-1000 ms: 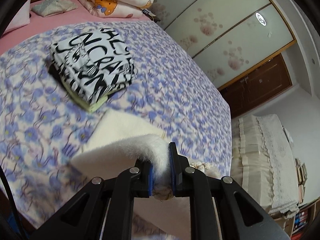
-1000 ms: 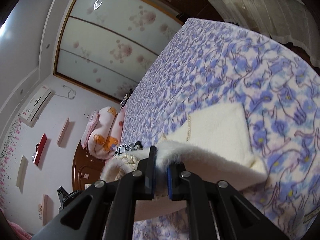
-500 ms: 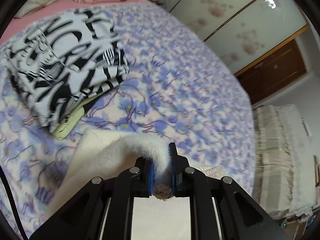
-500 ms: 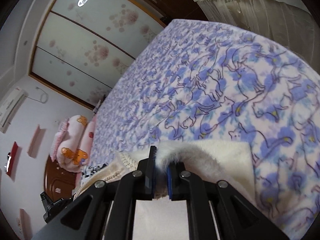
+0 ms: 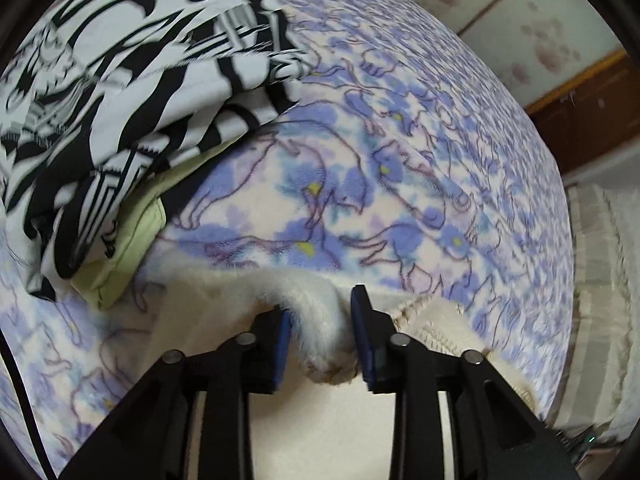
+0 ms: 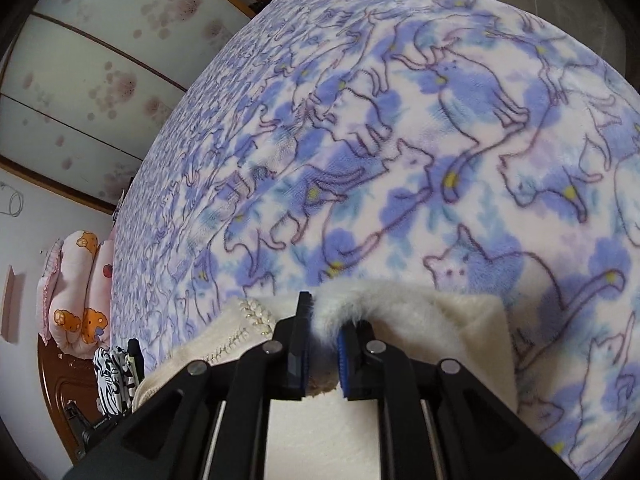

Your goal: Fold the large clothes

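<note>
Cream garment: lower part cut off by bottom edge, middle masked by left gripper arms; full shape not determinable. Whether pads touch pinched fold: not determinable. Printed stack: blurred, cut off at top and left edges; lettering unreadable. Green item: mostly hidden beneath stack, kind not identifiable. Stack in right view: too small to read. Wardrobe: blurred, cropped.

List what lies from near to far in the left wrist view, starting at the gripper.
left gripper, its jaws opening around a fold of the cream fuzzy garment → cat-print blanket → black-and-white folded garment on the pale green one → floral wardrobe doors
</note>
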Motion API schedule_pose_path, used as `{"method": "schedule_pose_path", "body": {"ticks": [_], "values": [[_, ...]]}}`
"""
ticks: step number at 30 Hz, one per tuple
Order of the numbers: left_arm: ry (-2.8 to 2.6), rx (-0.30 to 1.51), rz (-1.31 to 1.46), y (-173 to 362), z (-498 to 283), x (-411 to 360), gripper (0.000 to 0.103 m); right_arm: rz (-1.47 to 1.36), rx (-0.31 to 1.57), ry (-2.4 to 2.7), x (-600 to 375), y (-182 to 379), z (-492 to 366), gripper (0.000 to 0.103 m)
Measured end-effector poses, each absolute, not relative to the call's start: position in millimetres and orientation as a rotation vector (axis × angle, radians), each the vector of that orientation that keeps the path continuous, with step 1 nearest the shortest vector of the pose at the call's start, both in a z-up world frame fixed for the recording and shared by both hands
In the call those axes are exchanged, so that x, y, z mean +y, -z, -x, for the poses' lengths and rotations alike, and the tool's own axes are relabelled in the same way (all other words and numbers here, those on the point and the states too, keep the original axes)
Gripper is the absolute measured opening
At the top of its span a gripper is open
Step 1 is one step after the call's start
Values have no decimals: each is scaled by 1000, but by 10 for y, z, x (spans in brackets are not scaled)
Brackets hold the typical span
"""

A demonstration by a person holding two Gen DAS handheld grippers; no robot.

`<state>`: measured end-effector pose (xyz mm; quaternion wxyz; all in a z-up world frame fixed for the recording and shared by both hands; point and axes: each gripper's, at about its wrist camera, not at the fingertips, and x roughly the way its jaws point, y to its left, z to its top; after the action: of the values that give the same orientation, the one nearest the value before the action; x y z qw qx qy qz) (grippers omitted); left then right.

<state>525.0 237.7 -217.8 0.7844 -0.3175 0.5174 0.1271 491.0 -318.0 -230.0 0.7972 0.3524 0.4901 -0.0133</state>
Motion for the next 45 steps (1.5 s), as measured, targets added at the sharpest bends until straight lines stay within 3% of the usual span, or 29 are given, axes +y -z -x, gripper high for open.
{"method": "schedule_pose_path", "body": {"ticks": [1,3,5,6,13,21,24,25,27,28,30,36,40,45], "values": [[-270,1124,659,2126,-5237,2343,39,-750,1059,23,-3178,2271,-4905,17],[-263,1113,625,2019,-5198,2293,64,-702,1066,31,-3159,2165,-4878,29],[-259,1080,571,1840,-5108,2231,67,-653,1046,46,-3126,2016,-4813,47],[-256,1071,552,1777,-5068,2203,68,-634,1027,51,-3110,1937,-4762,49],[-90,1072,570,1581,-4606,1903,68,-680,996,-13,-2867,1714,-4347,51],[139,1146,522,1863,-3959,1185,68,-689,1076,-215,-2035,2015,-3673,51],[264,1204,539,2029,-3758,895,52,-575,1128,-266,-1703,2169,-3427,48],[282,1218,536,2062,-3720,832,50,-536,1129,-285,-1600,2209,-3336,43],[316,1244,526,2160,-3602,673,31,-499,1129,-310,-1466,2278,-3193,36],[323,1253,525,2188,-3563,635,26,-501,1132,-319,-1415,2326,-3130,31],[332,1280,517,2266,-3475,528,10,-525,1150,-344,-1330,2435,-3040,17],[311,1372,447,2556,-3393,335,10,-471,1102,-375,-1288,2490,-2967,1],[245,1388,422,2711,-3407,282,10,-435,1143,-407,-1285,2658,-3116,0],[151,1373,316,2697,-3483,303,1,-323,1142,-441,-1306,2710,-3116,0]]}}
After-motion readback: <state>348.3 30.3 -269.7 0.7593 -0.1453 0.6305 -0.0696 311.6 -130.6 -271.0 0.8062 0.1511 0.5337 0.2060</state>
